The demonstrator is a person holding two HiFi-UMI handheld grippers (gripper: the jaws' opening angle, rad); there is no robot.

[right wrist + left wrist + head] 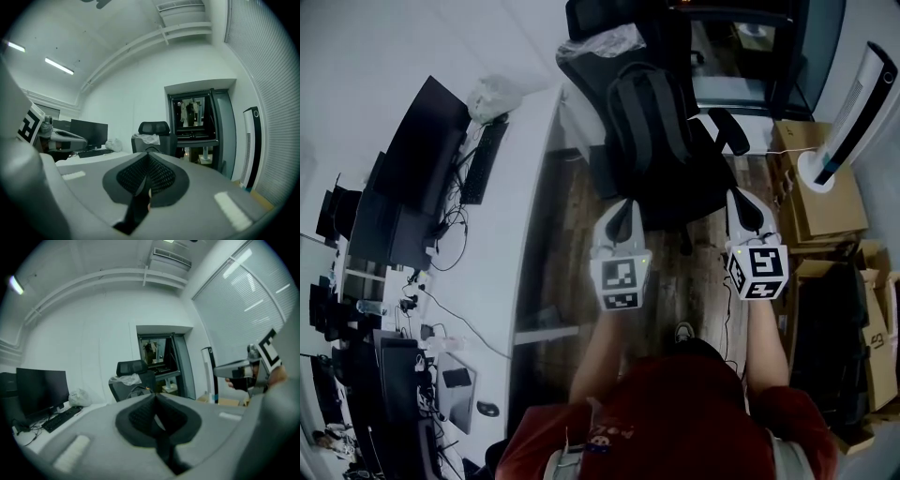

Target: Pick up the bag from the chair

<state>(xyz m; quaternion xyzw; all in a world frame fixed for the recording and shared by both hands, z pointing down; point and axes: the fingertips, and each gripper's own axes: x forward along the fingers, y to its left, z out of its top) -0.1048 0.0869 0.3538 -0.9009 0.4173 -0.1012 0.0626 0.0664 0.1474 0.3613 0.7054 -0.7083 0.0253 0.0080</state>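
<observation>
A black backpack [652,122] stands upright on the seat of a black office chair [712,131], straight ahead of me. My left gripper [625,208] hovers just short of the bag's lower left side, jaws shut and empty. My right gripper [737,199] is level with it by the chair's right armrest, also shut with nothing held. In the left gripper view the closed fingertips [154,397] point at the chair [131,369], and the bag's top [138,390] peeks over them. The right gripper view shows the chair [154,129] beyond its closed tips [147,157].
A long white desk [520,216] runs along the left with monitors [417,150], a keyboard [483,159] and a white plastic bag [492,94]. Cardboard boxes [811,187] and a white tower fan [853,112] stand at the right. Crumpled plastic [600,42] lies over the chair's headrest.
</observation>
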